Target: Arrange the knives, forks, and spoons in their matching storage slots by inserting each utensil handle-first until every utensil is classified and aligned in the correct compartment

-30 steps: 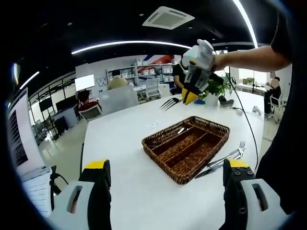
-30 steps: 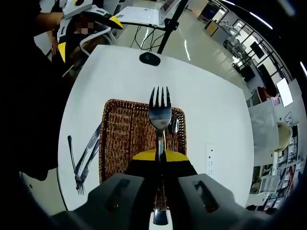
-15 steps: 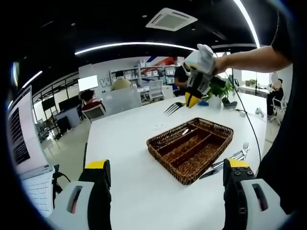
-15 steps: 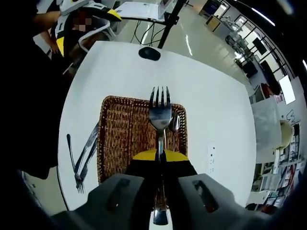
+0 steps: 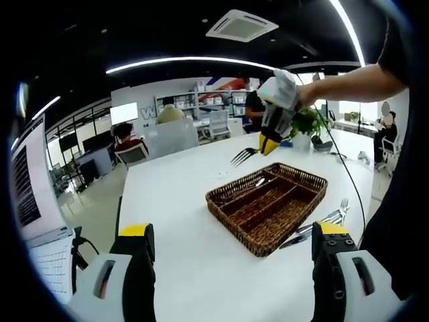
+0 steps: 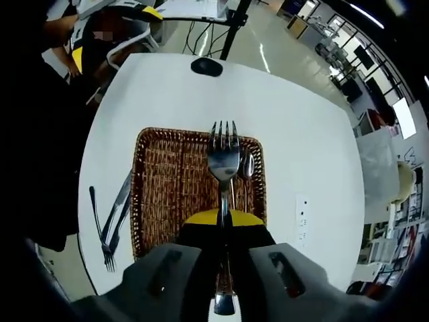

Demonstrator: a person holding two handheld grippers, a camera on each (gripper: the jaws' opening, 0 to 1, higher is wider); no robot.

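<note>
Closed on the handle of a fork (image 6: 223,161), the jaws of our right gripper (image 6: 223,221) pinch it so the tines point to twelve o'clock in the right gripper view, straight along the jaw line. Directly below the fork lies the wicker tray (image 6: 157,181), its long dividers running roughly the same way as the fork's long axis, so we judge that little turning is needed before the lowering. A spoon (image 6: 247,164) already rests in the compartment at about one o'clock from the fork head. At nine o'clock from the tray, on the white table (image 6: 295,134), more cutlery (image 6: 110,221) waits in a loose bundle, a fork and what look like knives.

In the left gripper view our left gripper (image 5: 231,251) hangs with its jaws spread wide and nothing between them, low over the table (image 5: 174,194). From there the tray (image 5: 268,204) sits at one o'clock, the right gripper (image 5: 276,124) holding the fork (image 5: 244,155) above the tray's far end, and the loose cutlery (image 5: 322,221) at three o'clock, just beside the tray. We judge the left gripper the nearer one to that pile, while the right one carries the fork toward a slot
</note>
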